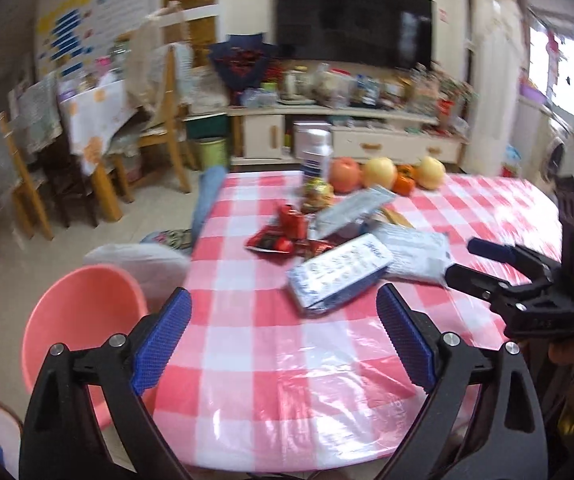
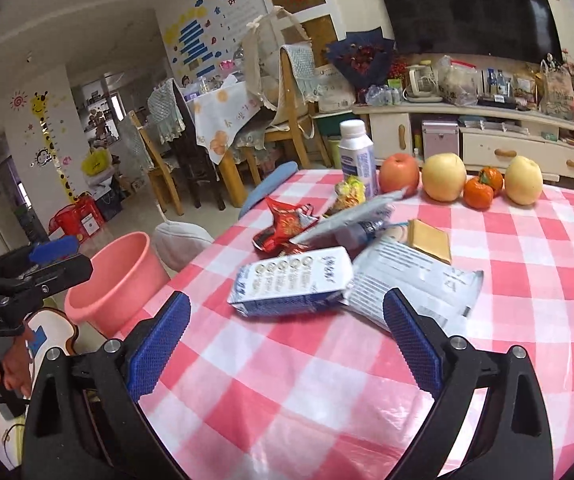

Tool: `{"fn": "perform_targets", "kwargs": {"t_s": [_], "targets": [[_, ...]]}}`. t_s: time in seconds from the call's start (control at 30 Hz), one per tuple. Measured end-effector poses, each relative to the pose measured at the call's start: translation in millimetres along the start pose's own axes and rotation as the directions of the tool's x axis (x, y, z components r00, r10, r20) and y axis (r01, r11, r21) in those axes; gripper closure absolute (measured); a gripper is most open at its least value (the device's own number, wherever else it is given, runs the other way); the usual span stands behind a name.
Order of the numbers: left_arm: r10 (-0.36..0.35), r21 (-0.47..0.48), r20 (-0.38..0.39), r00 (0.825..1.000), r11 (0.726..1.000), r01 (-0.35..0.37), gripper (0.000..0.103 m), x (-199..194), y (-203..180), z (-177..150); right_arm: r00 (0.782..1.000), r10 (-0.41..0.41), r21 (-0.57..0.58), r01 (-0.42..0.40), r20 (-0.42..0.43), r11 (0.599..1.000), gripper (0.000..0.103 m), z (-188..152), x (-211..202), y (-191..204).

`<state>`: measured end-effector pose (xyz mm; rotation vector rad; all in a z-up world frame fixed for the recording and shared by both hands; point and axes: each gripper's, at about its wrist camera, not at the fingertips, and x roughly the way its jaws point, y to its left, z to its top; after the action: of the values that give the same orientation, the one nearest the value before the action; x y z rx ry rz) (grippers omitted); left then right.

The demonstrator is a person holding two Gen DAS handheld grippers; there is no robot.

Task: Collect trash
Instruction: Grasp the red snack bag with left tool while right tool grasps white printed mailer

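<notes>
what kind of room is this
Most likely the living and dining room of a home: a wall-mounted TV hangs above a cluttered media cabinet, wooden dining chairs stand nearby, and a table with a checked tablecloth holds fruit and wrappers.

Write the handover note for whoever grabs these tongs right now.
Left tongs: open, empty, above the table's near edge.
Right tongs: open, empty, facing the pile.
Trash sits mid-table on the pink-checked tablecloth: blue-and-white milk carton nearest, grey plastic pouch beside it, red crumpled snack wrappers behind.
Pink plastic basin stands off the table's left side.
Done: nothing visibly collected.
Left: all of it; leave the fruit.
</notes>
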<state>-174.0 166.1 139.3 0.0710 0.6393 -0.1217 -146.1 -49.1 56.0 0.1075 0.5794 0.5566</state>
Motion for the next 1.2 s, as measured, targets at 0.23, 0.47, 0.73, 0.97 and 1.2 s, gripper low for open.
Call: {"fn": "perform_targets", "kwargs": {"t_s": [0.23,0.47,0.73,0.97,1.2], "targets": [[-0.077,0.16,-0.063,0.995,0.983,0.087,0.009,40,-28,11,0.999,0.0,0.063,0.004,-0.054,0.998,0.007,0,1,-37],[-0.084,0.08,-0.09,0.992,0.993,0.091,0.009,82,-20,35,0.995,-0.027,0.148,0.041,-0.096,0.988,0.007,0,8,-70],[-0.107,-0.12,-0.138,0.985,0.989,0.091,0.025,154,2,62,0.986,-0.06,0.18,0.088,-0.156,0.98,0.007,3,24,-99],[-0.109,-0.236,-0.166,0.98,0.969,0.068,0.031,202,20,70,0.978,-0.075,0.18,0.11,-0.196,0.978,0.007,8,46,-114],[-0.115,-0.265,-0.182,0.977,0.962,0.064,0.037,229,22,72,0.976,-0.11,0.063,0.124,-0.188,0.99,0.007,21,68,-112]]}}
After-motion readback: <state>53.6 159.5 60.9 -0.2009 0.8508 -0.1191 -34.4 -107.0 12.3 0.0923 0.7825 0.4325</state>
